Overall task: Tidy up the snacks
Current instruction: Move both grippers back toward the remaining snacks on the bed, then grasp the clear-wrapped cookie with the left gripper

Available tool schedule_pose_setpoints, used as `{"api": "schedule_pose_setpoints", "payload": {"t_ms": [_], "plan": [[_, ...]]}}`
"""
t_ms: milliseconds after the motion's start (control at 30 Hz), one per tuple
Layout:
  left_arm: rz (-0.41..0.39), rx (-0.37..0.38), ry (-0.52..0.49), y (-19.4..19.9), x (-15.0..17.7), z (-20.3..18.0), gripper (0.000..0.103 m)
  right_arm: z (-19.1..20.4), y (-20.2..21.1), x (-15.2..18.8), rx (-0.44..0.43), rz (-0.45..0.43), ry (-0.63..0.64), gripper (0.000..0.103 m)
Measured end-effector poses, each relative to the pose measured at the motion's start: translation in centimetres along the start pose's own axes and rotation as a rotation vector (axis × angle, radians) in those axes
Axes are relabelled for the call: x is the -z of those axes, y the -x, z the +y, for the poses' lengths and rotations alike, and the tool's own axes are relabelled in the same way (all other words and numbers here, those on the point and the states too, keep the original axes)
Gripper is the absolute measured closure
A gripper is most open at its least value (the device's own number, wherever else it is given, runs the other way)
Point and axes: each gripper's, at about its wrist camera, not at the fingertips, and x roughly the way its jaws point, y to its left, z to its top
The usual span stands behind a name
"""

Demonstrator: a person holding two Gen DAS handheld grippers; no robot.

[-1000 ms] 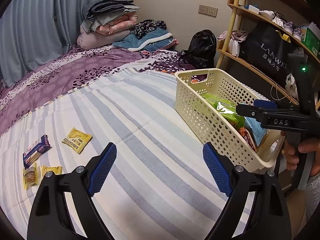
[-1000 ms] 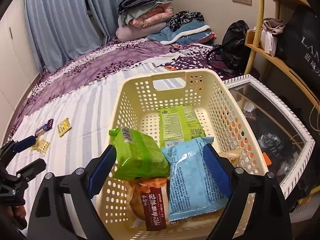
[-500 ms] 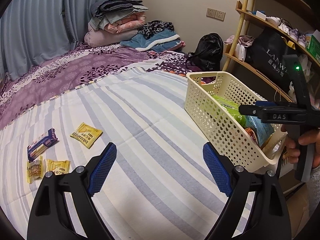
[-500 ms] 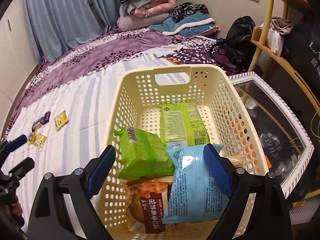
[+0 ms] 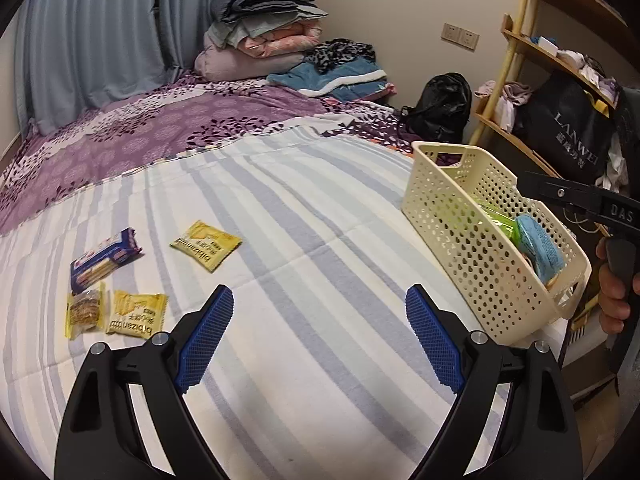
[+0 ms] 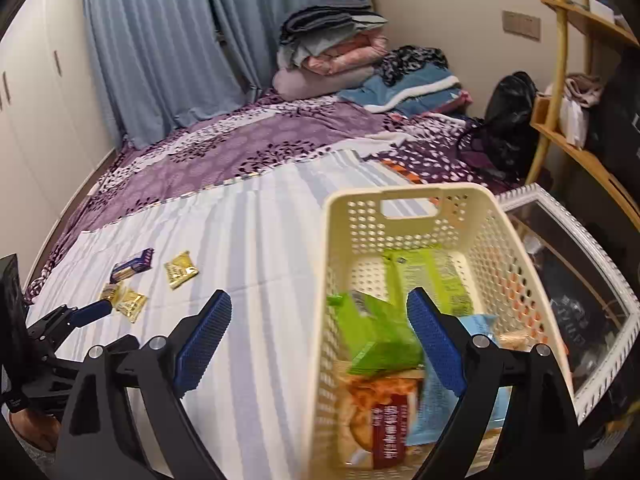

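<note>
The work surface is a bed covered by a blue-and-white striped sheet (image 5: 304,248); beyond it a purple floral cover (image 5: 160,132) is laid, with folded bedding (image 5: 264,32) stacked against blue curtains (image 5: 92,32). A cream perforated basket (image 5: 460,216) is placed at the right edge of the bed, beside a wooden shelf unit (image 5: 516,80) and a black bag (image 5: 444,104). Green, blue and red snack packs are contained in the basket. 4 loose snacks are left on the sheet — a blue biscuit pack (image 5: 105,258), a yellow sachet (image 5: 206,244), a second yellow sachet (image 5: 136,314) and a clear-wrapped cookie (image 5: 85,312). The left gripper (image 5: 320,344) is held wide apart above bare sheet, nothing grasped. The right gripper (image 6: 320,344) is likewise spread wide and empty — one finger over the basket, the other over the sheet.
</note>
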Motion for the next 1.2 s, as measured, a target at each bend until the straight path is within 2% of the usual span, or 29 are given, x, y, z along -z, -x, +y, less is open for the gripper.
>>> {"api": "schedule_pose_setpoints", "payload": {"t_ms": [433, 533, 633, 733, 967, 1200], "plan": [[-0.018, -0.099, 0.137, 2.1, 1.9, 7.8, 0.014, 7.0, -1.9, 1.5, -0.132, 0.034, 0.064, 0.014], [-0.017, -0.127, 0.173, 2.5, 2.6, 9.7, 0.014, 8.3, -2.4, 2.0, -0.155, 0.048, 0.069, 0.009], [-0.014, -0.156, 0.219, 2.7, 3.3, 11.7, 0.004, 9.4, -3.2, 2.5, -0.174, 0.069, 0.081, 0.005], [-0.007, -0.176, 0.264, 2.9, 4.1, 13.7, 0.004, 10.6, -4.0, 3.4, -0.185, 0.098, 0.111, 0.005], [0.011, -0.245, 0.329, 2.7, 5.3, 17.3, 0.004, 12.2, -5.8, 4.3, -0.209, 0.134, 0.142, 0.005], [0.042, -0.303, 0.387, 0.8, 5.3, 20.8, 0.004, 13.0, -7.3, 4.8, -0.235, 0.163, 0.138, 0.005]]}}
